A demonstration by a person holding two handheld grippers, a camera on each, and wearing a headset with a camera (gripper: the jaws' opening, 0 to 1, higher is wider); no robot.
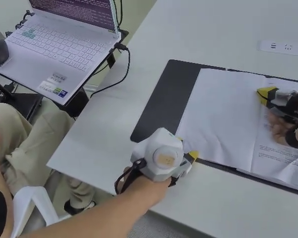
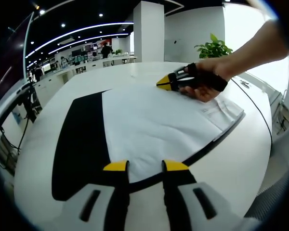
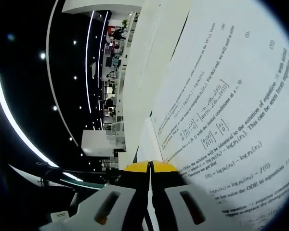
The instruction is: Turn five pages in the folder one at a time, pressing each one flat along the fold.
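One black folder (image 1: pixel 164 99), lying open on the white table (image 1: pixel 213 29). Left gripper (image 2: pixel 140 166) sits at the folder's near edge, by the blank page's (image 1: pixel 223 119) corner, jaws slightly apart. Right gripper (image 3: pixel 149 166) rests on the printed page (image 3: pixel 221 120), jaws closed together.

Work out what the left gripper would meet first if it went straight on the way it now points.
Probably the near edge of the folder, just ahead of the open left gripper, then the blank page on it. The right gripper lies well beyond. Depth is unclear.
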